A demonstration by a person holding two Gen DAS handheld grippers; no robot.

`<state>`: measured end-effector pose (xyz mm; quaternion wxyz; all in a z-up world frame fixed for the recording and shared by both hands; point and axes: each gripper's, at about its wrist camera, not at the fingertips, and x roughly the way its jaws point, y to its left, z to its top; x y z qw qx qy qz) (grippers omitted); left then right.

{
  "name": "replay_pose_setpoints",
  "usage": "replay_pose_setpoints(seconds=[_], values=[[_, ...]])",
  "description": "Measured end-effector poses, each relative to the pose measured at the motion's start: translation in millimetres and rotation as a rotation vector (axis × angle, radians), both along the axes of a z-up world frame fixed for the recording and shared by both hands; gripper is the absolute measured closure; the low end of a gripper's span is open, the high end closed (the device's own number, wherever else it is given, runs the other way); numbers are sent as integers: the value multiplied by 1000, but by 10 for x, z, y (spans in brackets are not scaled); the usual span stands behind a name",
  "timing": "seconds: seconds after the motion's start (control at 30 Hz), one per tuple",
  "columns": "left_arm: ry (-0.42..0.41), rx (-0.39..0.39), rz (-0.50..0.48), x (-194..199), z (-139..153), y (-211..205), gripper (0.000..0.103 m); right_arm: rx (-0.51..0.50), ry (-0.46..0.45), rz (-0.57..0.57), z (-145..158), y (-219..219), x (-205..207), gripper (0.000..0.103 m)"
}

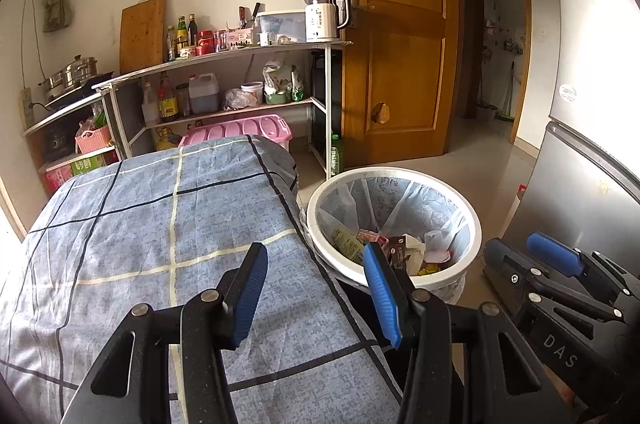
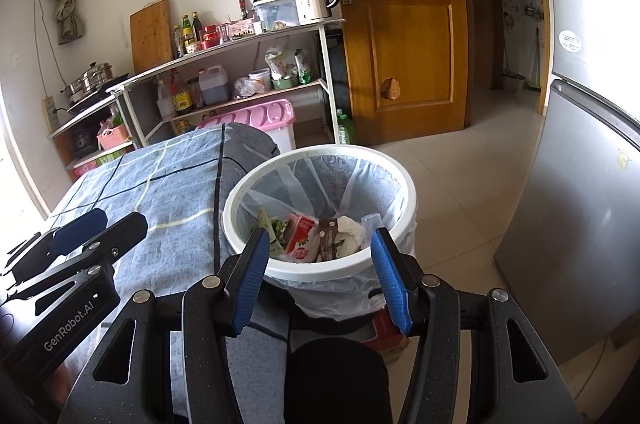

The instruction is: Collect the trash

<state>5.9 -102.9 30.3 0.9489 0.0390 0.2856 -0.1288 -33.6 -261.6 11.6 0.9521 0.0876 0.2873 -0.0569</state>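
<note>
Kitchen corner, pale tiled floor (image 2: 460,176), wooden door (image 1: 400,24) behind. Blue checked cloth covers the surface (image 1: 160,224) under my left side. White bin (image 2: 400,180) with a clear liner stands on the floor just beside the surface's edge.

Left tongs (image 1: 316,290): spread wide, nothing between the blue pads (image 1: 250,292). They hover above the cloth near the edge closest to the bin.

Right tongs (image 2: 320,278): also spread wide, nothing held. They hang over the near rim of the bin, one pad to each side of the opening as seen from the right wrist.

Trash sits at the bottom of the bin: a red-and-white carton (image 2: 302,238), a brown carton (image 2: 328,236), crumpled white paper (image 2: 352,230), a green wrapper (image 2: 274,230).

Metal rack (image 1: 224,56) along the wall carries a white electric kettle (image 1: 322,16), sauce bottles (image 1: 184,32) and a cutting board (image 1: 142,34). Grey fridge (image 2: 580,224) stands at right.
</note>
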Motion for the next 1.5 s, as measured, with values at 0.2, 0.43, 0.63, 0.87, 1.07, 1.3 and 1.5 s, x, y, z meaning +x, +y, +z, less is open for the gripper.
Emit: replay_pose_setpoints(seconds=[0.2,0.43,0.63,0.87,1.07,1.3,1.5], values=[[20,-5,0,35,-34,39,53,0,6,0,-17,-13,0,49],[33,0,1,55,-47,47,53,5,11,0,-38,-34,6,49],[33,0,3,65,-43,44,53,8,9,1,-39,-40,11,49],[34,1,3,59,-42,48,53,8,10,1,-45,-39,10,49],[34,0,5,53,-30,60,53,9,11,2,-50,-41,14,49],[31,0,7,49,-22,66,53,7,11,2,-37,-6,13,49],[32,0,8,48,-18,71,53,7,13,3,-32,-2,13,49]])
